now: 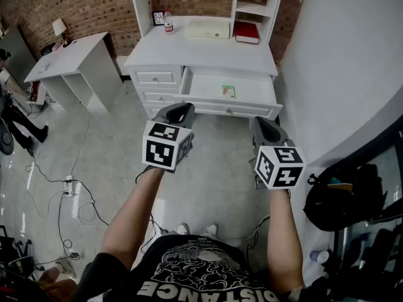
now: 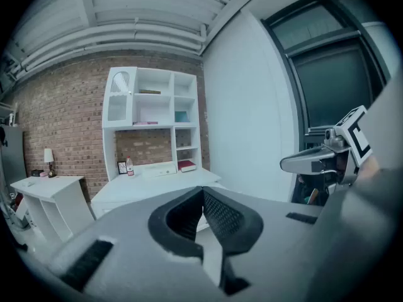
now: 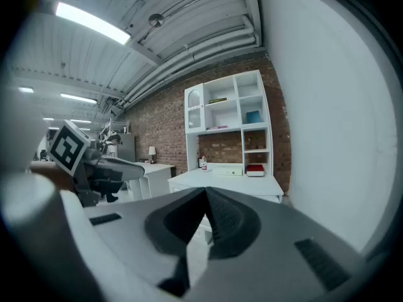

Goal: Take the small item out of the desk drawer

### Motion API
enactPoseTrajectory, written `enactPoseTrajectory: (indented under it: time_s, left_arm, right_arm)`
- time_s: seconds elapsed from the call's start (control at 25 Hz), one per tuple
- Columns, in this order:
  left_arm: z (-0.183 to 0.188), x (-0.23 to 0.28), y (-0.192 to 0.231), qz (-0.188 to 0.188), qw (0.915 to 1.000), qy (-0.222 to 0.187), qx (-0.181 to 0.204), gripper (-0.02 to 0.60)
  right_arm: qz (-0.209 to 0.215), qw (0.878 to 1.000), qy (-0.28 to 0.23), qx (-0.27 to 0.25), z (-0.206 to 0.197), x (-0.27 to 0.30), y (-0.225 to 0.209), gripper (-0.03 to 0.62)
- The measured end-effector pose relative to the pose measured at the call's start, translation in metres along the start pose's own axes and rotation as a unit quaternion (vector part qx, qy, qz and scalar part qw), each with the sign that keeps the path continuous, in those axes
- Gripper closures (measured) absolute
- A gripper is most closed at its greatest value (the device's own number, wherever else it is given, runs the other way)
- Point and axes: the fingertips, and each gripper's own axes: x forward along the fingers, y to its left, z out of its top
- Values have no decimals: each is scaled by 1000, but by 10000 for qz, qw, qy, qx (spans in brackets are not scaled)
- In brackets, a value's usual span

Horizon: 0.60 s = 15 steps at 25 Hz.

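Observation:
The white desk (image 1: 201, 54) stands ahead with its top right drawer (image 1: 255, 95) pulled open. A small green item (image 1: 228, 91) lies flat inside the drawer, near its middle. My left gripper (image 1: 182, 108) is held short of the drawer's front, left of the item, with its jaws shut and empty (image 2: 202, 189). My right gripper (image 1: 264, 124) hangs a little nearer to me, right of the item, and is also shut on nothing (image 3: 206, 189). Neither gripper touches the drawer. Both gripper views look over the desk top, and the drawer's inside is hidden behind the jaws.
A red book (image 1: 246, 31), a white box (image 1: 208, 29) and a small bottle (image 1: 168, 22) sit on the desk top. A second white desk (image 1: 69, 58) stands at the left. Cables and a power strip (image 1: 70, 186) lie on the floor. A black bag (image 1: 343, 197) is at the right.

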Motion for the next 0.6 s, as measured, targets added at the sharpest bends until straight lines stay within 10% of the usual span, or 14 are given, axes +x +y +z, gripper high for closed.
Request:
enactPoseTrajectory:
  time_s: [0.6]
  left_arm:
    - [0, 41, -29, -2, 9999, 24, 109, 575]
  right_arm:
    - [-18, 9999, 111, -19, -14, 1, -33, 554]
